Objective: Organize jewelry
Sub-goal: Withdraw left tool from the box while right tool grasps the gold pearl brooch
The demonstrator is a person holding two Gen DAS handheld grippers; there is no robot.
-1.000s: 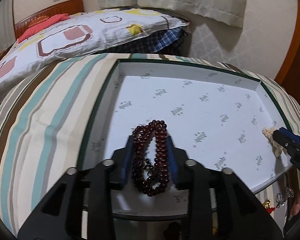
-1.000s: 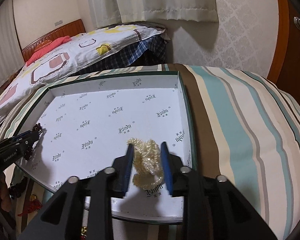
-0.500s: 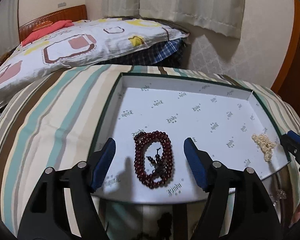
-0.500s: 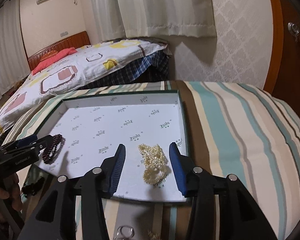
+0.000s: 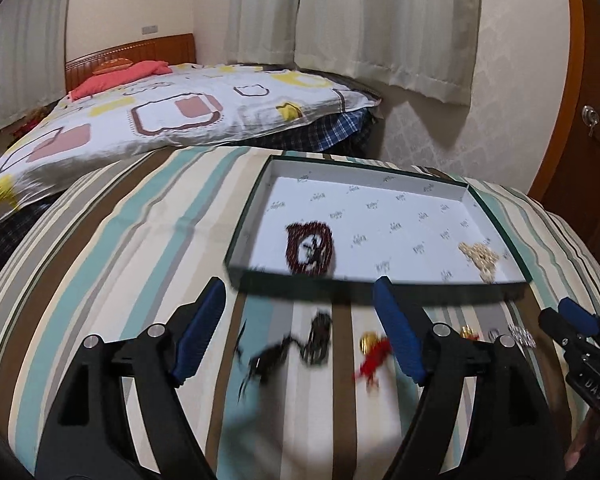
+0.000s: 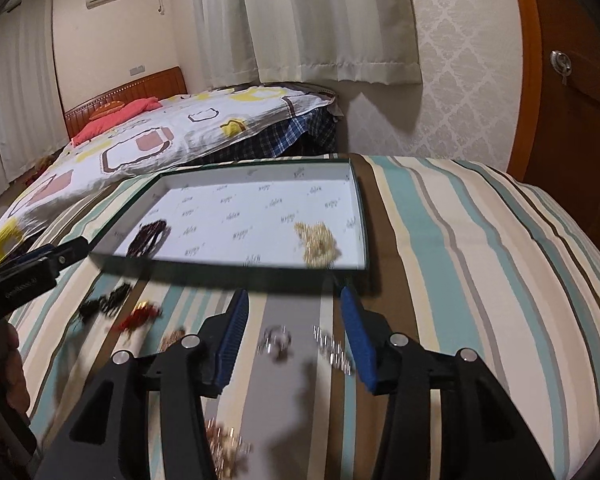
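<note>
**A:** Well, two pieces are in my box now: the dark red bead bracelet near its left front corner and the cream pearl strand near its right front corner, well apart from each other.

**B:** And what's loose?

**A:** On the striped cover in front of the box I count a black cord piece, a red-and-gold charm, a ring, a silver link chain and a gold tangle at the bottom edge. There's more gold beside the charm, too blurred to count.

**B:** Both hand-held grippers?

**A:** My left hand-held gripper is opening, nothing between its jaws, hanging above the black cord. My right hand-held gripper stands parted and empty over the ring and chain.

**B:** Risks?

**A:** I'd judge the chain and ring lie so close that one pinch could drag both. The soft cover may bunch under the pads. The cord's loose tail could snag the charm. And dropping new pieces onto the bracelet or pearls would tangle them.
</note>
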